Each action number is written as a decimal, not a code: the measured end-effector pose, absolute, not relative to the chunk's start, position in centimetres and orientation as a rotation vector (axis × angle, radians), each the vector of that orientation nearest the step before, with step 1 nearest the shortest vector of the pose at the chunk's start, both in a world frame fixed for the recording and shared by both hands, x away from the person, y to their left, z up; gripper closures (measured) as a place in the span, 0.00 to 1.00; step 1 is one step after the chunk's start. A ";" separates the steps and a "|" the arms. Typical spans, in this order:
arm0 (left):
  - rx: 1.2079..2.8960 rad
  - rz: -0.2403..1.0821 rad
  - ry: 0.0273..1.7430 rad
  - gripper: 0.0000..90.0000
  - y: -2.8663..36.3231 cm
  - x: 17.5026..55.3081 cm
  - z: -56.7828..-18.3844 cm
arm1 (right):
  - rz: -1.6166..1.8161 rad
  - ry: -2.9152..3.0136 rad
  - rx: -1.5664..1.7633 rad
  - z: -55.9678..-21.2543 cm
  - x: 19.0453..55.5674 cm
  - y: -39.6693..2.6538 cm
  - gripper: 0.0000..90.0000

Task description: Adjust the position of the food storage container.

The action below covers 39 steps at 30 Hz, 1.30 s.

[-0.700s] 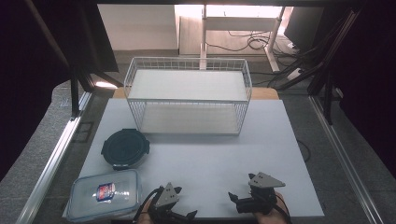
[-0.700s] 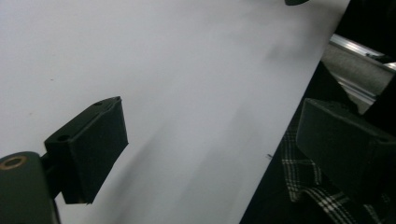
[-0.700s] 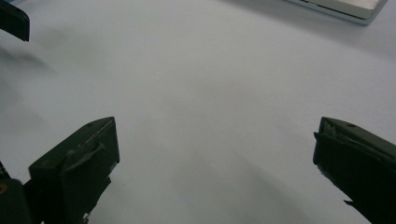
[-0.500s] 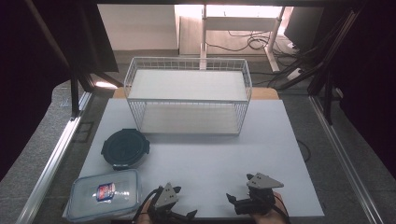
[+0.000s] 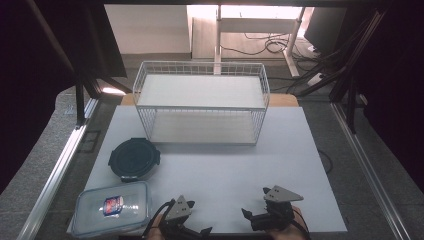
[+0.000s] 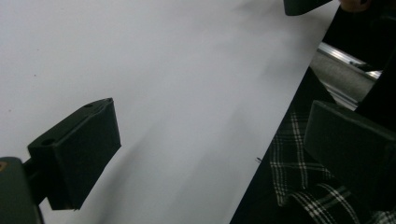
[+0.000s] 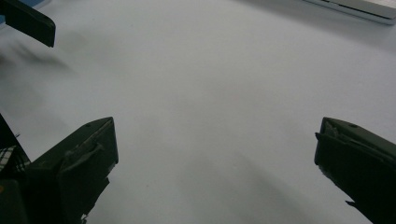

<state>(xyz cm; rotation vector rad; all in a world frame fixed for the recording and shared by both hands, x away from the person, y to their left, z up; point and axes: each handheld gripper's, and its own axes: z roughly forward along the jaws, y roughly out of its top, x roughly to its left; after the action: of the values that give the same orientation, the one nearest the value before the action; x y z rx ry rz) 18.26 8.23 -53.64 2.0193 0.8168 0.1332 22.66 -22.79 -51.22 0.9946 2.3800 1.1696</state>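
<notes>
At the near edge of the tabletop (image 5: 225,165), seen from the high view, the left tool (image 5: 192,232) and the right tool (image 5: 252,220) sit low, side by side and a little apart, both with jaws spread and holding nothing. Just to the left of the left tool lies one clear rectangular container (image 5: 111,208) with a small label on its lid; ahead of that tool and to its left sits one dark round container (image 5: 134,159). Well ahead of both tools stands one white wire rack (image 5: 201,102) with two shelves, both bare. The two containers lie within short reach of the left tool, probably staged for loading onto the rack.

From the left gripper view, the left tool's jaws stand wide apart over bare white tabletop (image 6: 177,79), nothing between them; plaid fabric (image 6: 299,177) shows beyond the table edge.

From the right gripper view, the right tool's jaws are likewise released, framing bare tabletop (image 7: 210,93). Count: two tools, two containers, one rack.
</notes>
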 end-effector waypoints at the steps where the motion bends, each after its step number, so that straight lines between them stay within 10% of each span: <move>1: 2.019 0.133 0.818 0.04 8.3 18.3 -53.6 | 1.167 2.380 0.993 -51.2 22.6 -22.8 0.00; 22: 1.966 0.270 0.875 0.46 12.1 19.8 -47.5 | 1.142 2.383 1.021 -51.2 22.7 -22.7 0.00; 29: 1.997 0.383 0.989 0.94 16.5 19.6 -47.0 | 1.119 2.394 1.027 -51.3 22.7 -22.7 0.01; 39: 1.859 0.592 1.289 1.00 25.9 18.2 -46.5 | 1.057 2.428 1.059 -51.5 22.9 -22.8 0.04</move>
<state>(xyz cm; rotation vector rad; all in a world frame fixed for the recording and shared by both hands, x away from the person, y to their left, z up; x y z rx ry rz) 18.20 25.88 -46.53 1.8591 1.2886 0.5918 22.89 -22.83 -51.55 1.0592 2.4277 1.0573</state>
